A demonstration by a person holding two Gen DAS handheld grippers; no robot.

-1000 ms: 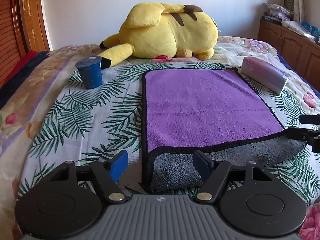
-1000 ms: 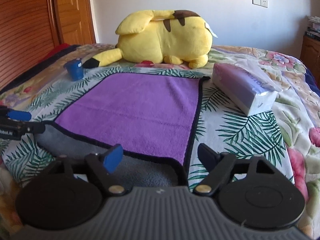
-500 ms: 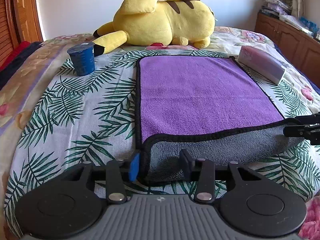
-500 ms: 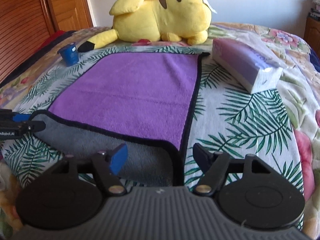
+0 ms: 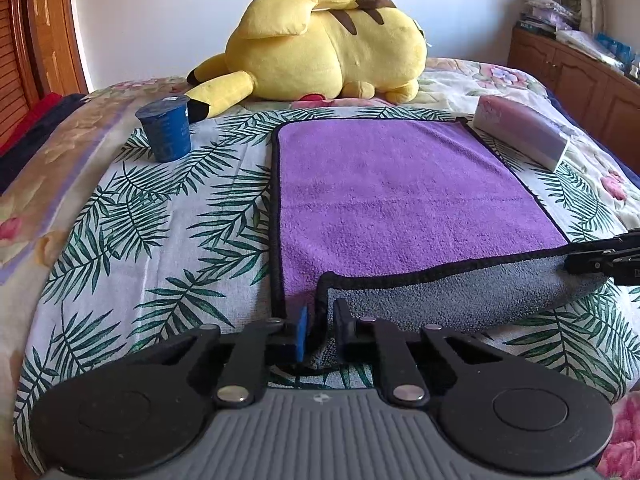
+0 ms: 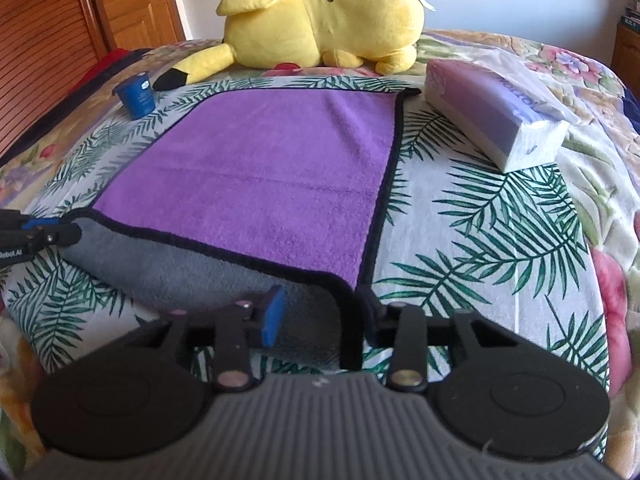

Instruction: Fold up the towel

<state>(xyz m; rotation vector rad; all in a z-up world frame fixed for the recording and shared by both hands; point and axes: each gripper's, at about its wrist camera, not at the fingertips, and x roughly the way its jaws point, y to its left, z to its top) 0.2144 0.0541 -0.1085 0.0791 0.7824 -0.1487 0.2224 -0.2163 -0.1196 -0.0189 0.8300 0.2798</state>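
Observation:
A purple towel (image 5: 400, 196) with a black hem and grey underside lies flat on the bed; it also shows in the right wrist view (image 6: 264, 176). Its near edge is rolled up so the grey side (image 5: 448, 300) shows. My left gripper (image 5: 320, 328) is shut on the towel's near left corner and holds it lifted. My right gripper (image 6: 324, 320) has closed around the near right corner (image 6: 344, 300); its jaws stand a towel-fold apart with the cloth between them. Each gripper shows at the other view's edge.
A yellow plush toy (image 5: 320, 48) lies at the bed's far end. A blue cup (image 5: 166, 128) stands left of the towel. A tissue pack (image 6: 496, 108) lies to the right. A wooden cabinet (image 5: 580, 76) stands far right, wooden doors (image 6: 80, 8) left.
Both grippers moved down to the towel's near corners and closed on them. The left one shut first; the near edge has lifted and rolled slightly forward.

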